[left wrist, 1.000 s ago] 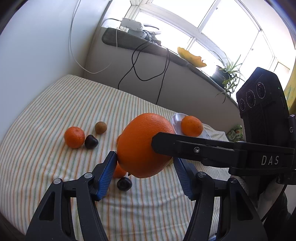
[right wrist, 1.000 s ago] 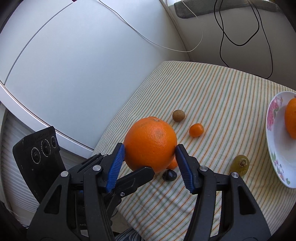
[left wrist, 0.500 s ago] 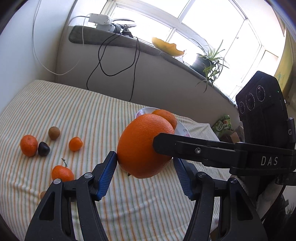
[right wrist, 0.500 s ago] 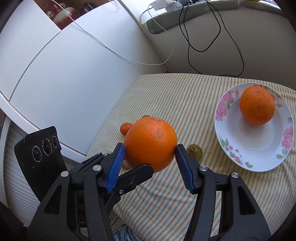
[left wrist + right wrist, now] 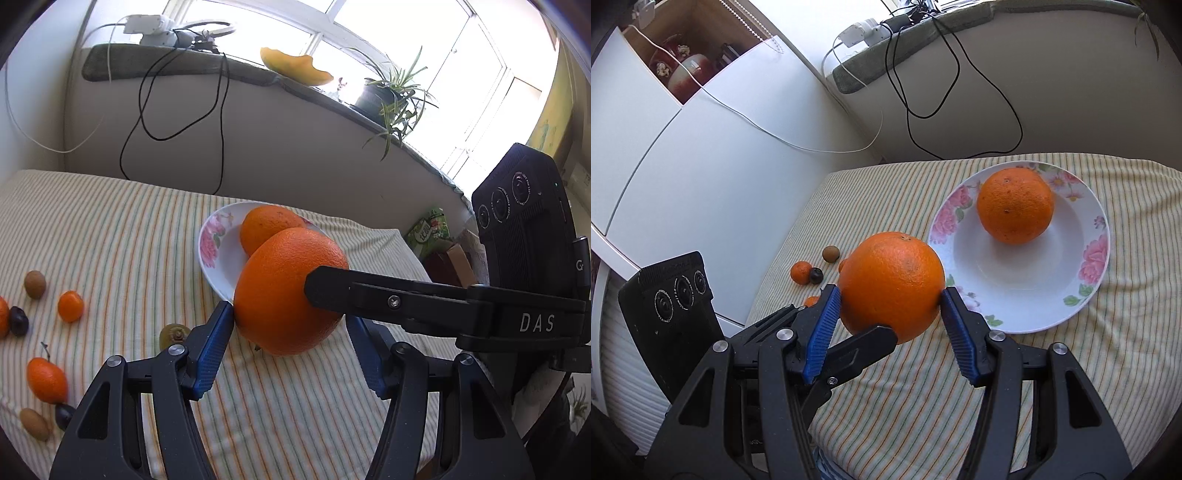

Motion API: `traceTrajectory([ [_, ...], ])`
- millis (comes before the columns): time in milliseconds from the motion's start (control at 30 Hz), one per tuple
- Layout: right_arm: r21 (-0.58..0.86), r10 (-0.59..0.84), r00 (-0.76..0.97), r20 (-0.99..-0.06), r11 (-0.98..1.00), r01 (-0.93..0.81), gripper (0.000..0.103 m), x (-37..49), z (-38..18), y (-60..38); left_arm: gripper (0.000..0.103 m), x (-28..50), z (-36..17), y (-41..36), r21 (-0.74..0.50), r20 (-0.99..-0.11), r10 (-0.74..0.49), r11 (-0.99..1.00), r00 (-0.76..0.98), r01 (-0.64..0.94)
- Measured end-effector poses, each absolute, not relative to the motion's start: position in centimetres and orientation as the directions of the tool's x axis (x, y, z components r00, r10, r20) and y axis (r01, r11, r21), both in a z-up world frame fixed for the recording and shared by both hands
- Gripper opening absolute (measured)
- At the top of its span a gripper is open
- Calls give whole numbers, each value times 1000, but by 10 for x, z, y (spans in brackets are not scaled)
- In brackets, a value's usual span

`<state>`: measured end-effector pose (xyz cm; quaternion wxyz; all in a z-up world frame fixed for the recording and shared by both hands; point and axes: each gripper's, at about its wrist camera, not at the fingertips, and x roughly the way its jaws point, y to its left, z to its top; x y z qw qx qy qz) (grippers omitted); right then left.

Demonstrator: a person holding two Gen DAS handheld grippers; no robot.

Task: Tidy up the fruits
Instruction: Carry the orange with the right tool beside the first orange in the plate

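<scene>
A large orange [image 5: 891, 286] is held above the striped tablecloth, also seen in the left wrist view [image 5: 288, 291]. My right gripper [image 5: 891, 301] is shut on it from both sides. My left gripper [image 5: 290, 332] also pinches it: the left pad touches, the right pad is hidden behind the right gripper's finger [image 5: 369, 291]. A white floral plate [image 5: 1027, 295] lies just beyond, with a second orange [image 5: 1015, 205] in it; both show in the left wrist view, plate [image 5: 216, 254] and orange [image 5: 267, 225].
Small fruits lie left on the cloth: tangerines [image 5: 70, 305] [image 5: 47, 379], kiwis [image 5: 35, 283] [image 5: 34, 424], dark plums [image 5: 17, 320], a greenish fruit [image 5: 173, 335]. A white cabinet [image 5: 701, 177] stands left; cables hang from the windowsill [image 5: 221, 70].
Both grippers have carried the large orange rightward towards the plate; the plate and its orange now sit closer and more central, the small fruits have slid left in view.
</scene>
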<state>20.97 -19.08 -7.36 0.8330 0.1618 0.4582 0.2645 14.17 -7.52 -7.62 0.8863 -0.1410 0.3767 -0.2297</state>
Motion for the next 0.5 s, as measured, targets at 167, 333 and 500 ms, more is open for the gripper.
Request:
traceTrajectory([
  [167,524,581,451,-677,811,-258,59,215,-80,-212,61,151,-79,-91,-413,-617,-521,852,590,320],
  [333,542,580,458,-674,809,-228,59,220,-85,-226,62,158,-83,-103,-403,-631,-521,853,575,332],
  [500,558,583,455,-673,804,-204,59,224,-93,-239,62,165,-87,-113,-387,-644,-514,858,566,338],
])
